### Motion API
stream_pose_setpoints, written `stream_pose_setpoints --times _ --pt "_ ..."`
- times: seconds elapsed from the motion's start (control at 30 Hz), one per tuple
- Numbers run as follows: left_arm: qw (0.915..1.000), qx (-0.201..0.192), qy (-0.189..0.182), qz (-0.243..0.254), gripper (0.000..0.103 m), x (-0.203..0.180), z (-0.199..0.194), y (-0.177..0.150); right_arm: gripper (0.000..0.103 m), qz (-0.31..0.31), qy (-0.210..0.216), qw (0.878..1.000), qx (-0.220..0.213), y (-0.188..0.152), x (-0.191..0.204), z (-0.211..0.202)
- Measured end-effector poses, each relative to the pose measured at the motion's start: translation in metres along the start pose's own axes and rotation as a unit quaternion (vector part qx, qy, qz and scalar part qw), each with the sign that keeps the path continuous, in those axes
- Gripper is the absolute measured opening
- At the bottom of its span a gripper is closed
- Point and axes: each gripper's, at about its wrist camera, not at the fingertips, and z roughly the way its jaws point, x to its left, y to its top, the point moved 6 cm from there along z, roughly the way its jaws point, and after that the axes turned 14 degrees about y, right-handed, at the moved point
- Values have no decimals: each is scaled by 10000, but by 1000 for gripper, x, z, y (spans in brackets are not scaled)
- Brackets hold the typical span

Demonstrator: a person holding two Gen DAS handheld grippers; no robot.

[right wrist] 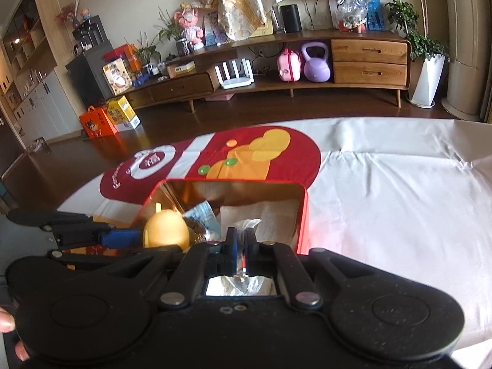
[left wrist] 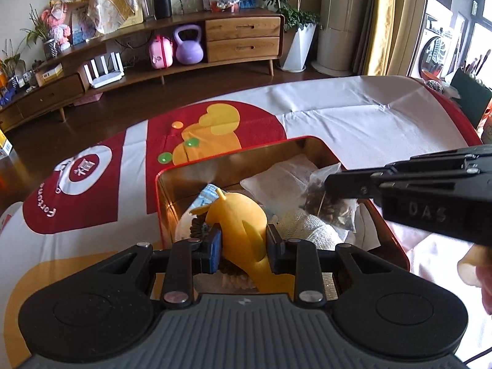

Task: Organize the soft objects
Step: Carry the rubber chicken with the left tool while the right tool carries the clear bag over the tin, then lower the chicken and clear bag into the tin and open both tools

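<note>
Nearest my left camera, the left tool (left wrist: 243, 243) was clenched on the yellow soft toy (left wrist: 240, 218), its blue pad pressed against one flank and the black pad against the other. The toy looked smooth and rubbery, dolphin-like, with a small fin and a stub at the top, and it sat low inside the red tin (left wrist: 396, 246) against the tin's left wall. From the right camera, the right tool (right wrist: 241, 240) had its jaws nearly closed, pinching the top of a clear plastic bag (right wrist: 247, 224). In the left view that bag (left wrist: 332, 206) held dark brown bits and hung over the tin's right half.

The tin was crowded: white pouches (left wrist: 286, 181) at the back, a knitted white cloth (left wrist: 307, 224) beside the toy, a blue-printed packet (left wrist: 204, 196) behind it. Little free room remained inside; the gold inner walls (left wrist: 233, 163) stood close on all sides.

Beyond the far rim, the tabletop cloth (right wrist: 384, 190) lay open and wrinkled to the right, the red printed patch (right wrist: 276, 153) to the left.
</note>
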Motion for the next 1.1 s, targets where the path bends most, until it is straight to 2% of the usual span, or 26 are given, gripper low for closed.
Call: stream_pose_setpoints --times 0.17,0.37,0.43,0.53,0.83,1.1 --pt "10000 42 -70 -17 29 -2 6 -4 6 28 -19 10000 84 -7 -2 4" --pt "9999 81 -68 -134 31 2 6 -4 19 108 -63 9999 35 -7 -6 1" --pt "9998 112 -25 -173 43 3 5 -4 26 138 -89 9999 -1 -6 -7 -2" --pt "9997 99 -14 -222 51 5 2 -5 37 148 -68 9999 -37 -6 -6 -7" --pt "9992 -23 -95 -385 56 11 -20 -7 44 124 -6 9998 -140 -3 5 -27" --pt "9983 -256 -138 -502 57 12 -55 -6 47 1 143 9996 -232 -6 23 -56"
